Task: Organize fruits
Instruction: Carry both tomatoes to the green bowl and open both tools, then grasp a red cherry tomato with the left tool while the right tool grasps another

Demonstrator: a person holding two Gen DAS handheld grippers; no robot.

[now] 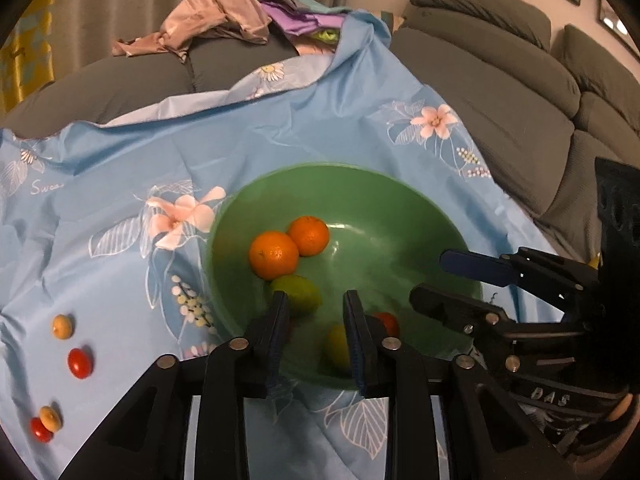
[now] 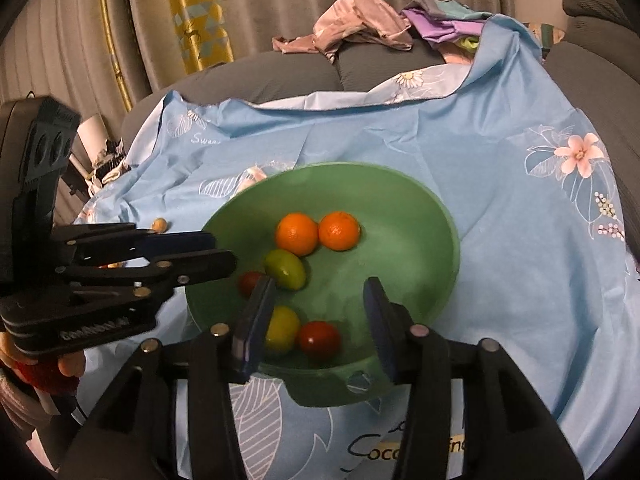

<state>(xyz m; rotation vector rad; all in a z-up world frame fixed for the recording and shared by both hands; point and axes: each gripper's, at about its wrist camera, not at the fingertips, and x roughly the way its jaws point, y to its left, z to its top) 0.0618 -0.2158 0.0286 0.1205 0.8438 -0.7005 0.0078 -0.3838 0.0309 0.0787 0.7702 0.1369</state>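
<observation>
- Over the near side of the green bowl point(image 2: 448, 220), both grippers are hanging with their fingers parted and pinching nothing: the right gripper point(image 2: 318, 320) is spreading its jaws above a red tomato point(image 2: 319, 339) and a yellow one point(image 2: 284, 328), and the left gripper point(image 1: 316, 336) is standing beside it, also empty.
- Inside the bowl two oranges point(image 2: 296, 234) are lying side by side toward the far wall, with a green fruit point(image 2: 286, 269) just in front of them, its long axis running across the view.
- Off to the left of the bowl, four small fruits, the red one point(image 1: 80, 363) among them, are sitting loose on the cloth; judging by that, the left gripper is the nearer one for fetching them, and the reach is going leftward.
- Underneath, a blue flowered cloth point(image 1: 120, 152) is lying creased over a grey sofa point(image 1: 500, 92), so small round fruit may be rolling easily there.
- Behind, loose clothes point(image 1: 208, 20) are lying heaped before pale curtains.
</observation>
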